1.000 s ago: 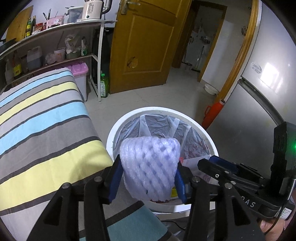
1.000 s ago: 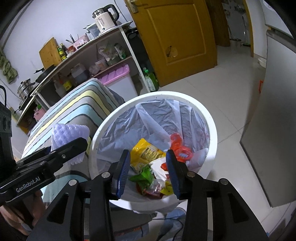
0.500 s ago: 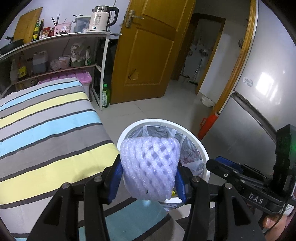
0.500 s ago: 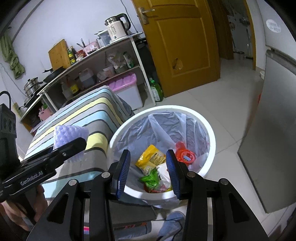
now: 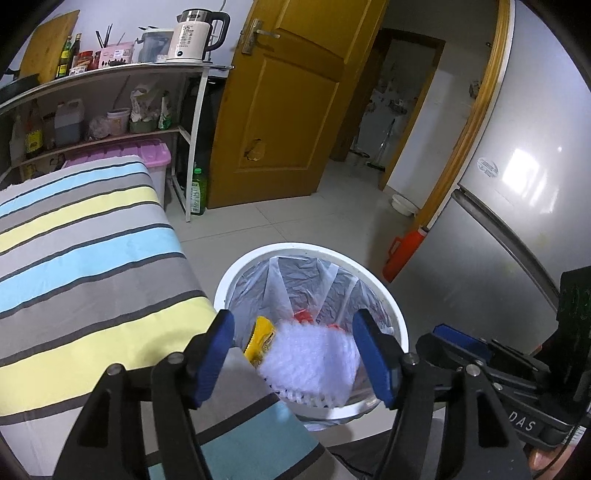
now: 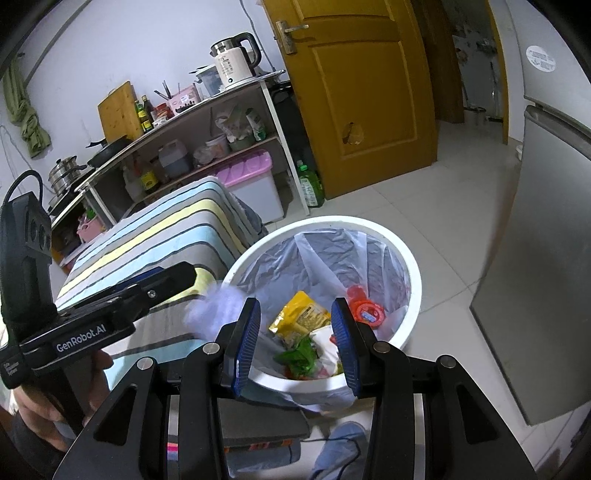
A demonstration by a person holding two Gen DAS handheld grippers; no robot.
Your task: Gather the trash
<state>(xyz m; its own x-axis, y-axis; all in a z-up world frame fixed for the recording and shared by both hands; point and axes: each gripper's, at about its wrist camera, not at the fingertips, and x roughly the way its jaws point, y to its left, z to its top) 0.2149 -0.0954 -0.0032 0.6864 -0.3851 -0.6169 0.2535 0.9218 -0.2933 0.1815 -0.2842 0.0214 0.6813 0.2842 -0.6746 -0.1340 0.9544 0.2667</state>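
A white foam fruit net (image 5: 310, 363), blurred, drops loose between the widening jaws of my left gripper (image 5: 293, 326); the blue pads (image 5: 218, 343) no longer touch it. It hangs over the near rim of the white bin (image 5: 306, 246) lined with a clear bag. In the right wrist view the net (image 6: 214, 306) is a pale blur at the bin's (image 6: 332, 221) left edge, below the left gripper's finger (image 6: 166, 277). My right gripper (image 6: 295, 312) stands open and empty above the bin, over a yellow packet (image 6: 301, 315), a red lid (image 6: 365, 306) and green wrappers.
A striped cloth surface (image 5: 85, 258) borders the bin on the left. Behind it stand a shelf (image 5: 110, 74) with a kettle (image 5: 194, 35) and a pink-lidded box (image 5: 147, 155). A wooden door (image 5: 280, 110), a grey fridge (image 5: 517, 221) and an orange bottle (image 5: 404, 251) surround the tiled floor.
The left jaws have spread apart and let go of the foam net, which has slipped down toward the bin. Both views have pulled up and back from the bin.
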